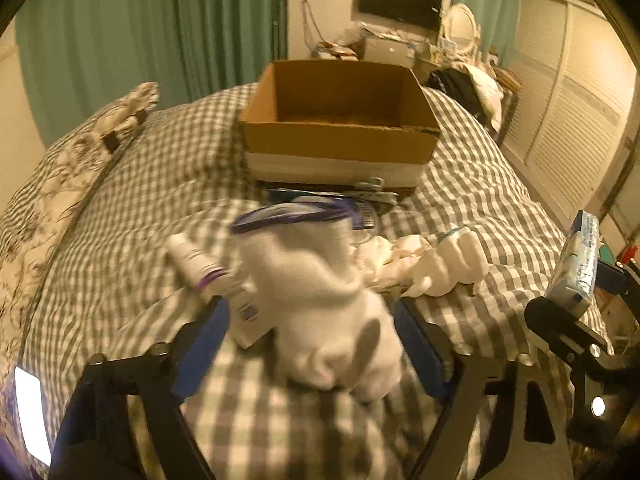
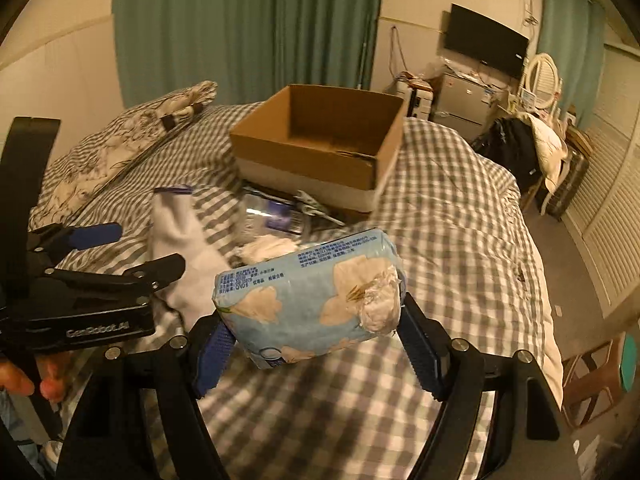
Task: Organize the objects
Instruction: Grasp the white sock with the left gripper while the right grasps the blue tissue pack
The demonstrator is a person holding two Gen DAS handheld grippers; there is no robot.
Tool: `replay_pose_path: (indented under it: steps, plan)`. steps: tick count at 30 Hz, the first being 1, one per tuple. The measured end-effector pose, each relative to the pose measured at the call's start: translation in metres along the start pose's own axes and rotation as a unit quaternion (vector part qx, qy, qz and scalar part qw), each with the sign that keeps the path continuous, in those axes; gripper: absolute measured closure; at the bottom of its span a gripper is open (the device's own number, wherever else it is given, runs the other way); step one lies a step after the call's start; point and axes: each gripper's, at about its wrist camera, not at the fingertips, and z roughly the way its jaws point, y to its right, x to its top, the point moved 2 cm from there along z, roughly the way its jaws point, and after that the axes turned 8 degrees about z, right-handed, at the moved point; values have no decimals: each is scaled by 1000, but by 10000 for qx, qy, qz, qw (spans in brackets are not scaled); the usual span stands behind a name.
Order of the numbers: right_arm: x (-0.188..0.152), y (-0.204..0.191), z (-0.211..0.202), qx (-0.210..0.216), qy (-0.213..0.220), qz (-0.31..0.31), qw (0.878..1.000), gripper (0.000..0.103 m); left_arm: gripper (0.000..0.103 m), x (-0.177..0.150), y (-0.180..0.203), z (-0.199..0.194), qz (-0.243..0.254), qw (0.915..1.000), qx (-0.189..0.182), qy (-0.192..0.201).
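My left gripper (image 1: pixel 312 320) is shut on a white sock with a purple cuff (image 1: pixel 320 292), lifted above the checked bed; it also shows in the right wrist view (image 2: pixel 180 248). My right gripper (image 2: pixel 316 320) is shut on a light blue tissue pack (image 2: pixel 312 284), also seen at the right edge of the left wrist view (image 1: pixel 576 264). An open cardboard box (image 1: pixel 340 120) stands on the bed beyond both grippers and looks empty; the right wrist view shows it too (image 2: pixel 320 140). A small white bottle with a purple label (image 1: pixel 200 264) lies by the left finger.
More white socks (image 1: pixel 436 264) and a clear packet with clips (image 2: pixel 280 212) lie in front of the box. A patterned pillow (image 1: pixel 80 168) is at the left. The bed's right edge drops to the floor beside louvred doors (image 2: pixel 600 200).
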Motion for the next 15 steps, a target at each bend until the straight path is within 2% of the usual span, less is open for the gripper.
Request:
replay_pose_path:
  steps: [1,3,9,15]
  plan:
    - [0,3,2,15,-14,39,10000,28,31,1,3,5,42,10000,-38,-44]
    - [0,7,7,29,-49,82,10000,28,44,3,10,12,201,9998,27,-37]
    - [2,17,9,47,-61,162,9998,28,66,6,9,5,289,9996,-24,49]
    - [10,14,-17,129,228,92,9996,28,73,17,7,-31,291,9988,-50,378]
